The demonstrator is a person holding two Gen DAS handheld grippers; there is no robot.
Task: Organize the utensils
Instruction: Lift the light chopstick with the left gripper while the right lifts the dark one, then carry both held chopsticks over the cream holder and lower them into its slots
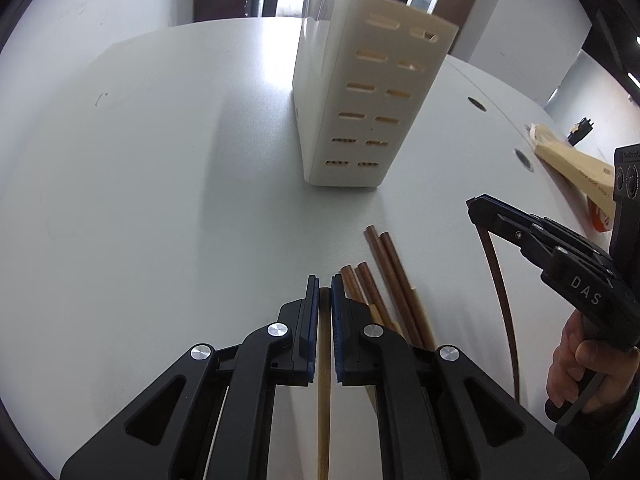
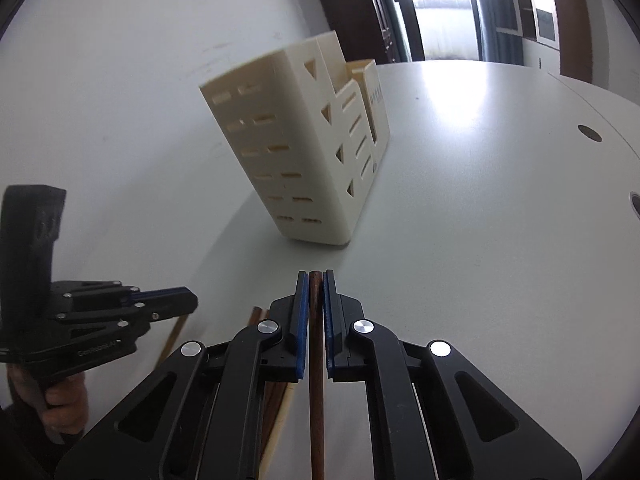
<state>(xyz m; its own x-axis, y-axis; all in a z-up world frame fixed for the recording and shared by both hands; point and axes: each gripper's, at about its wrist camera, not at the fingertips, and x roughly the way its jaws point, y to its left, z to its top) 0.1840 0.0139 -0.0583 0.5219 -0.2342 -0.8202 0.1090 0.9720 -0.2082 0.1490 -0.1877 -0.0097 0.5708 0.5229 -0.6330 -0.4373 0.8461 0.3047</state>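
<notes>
Left gripper [image 1: 325,282] clamps a pale wooden chopstick [image 1: 324,400]; right gripper [image 2: 316,276] clamps a dark brown chopstick [image 2: 317,400].

White wall [image 2: 120,40], bright window [image 2: 440,12], grey table [image 2: 460,220].

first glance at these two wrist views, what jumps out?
The tall cream utensil holder with slotted sides, standing on the grey table ahead of both grippers. Next, each gripper is shut on one chopstick: the left gripper on a light wooden chopstick, the right gripper on a dark brown chopstick. More loose dark chopsticks lie on the table just right of the left gripper.
</notes>
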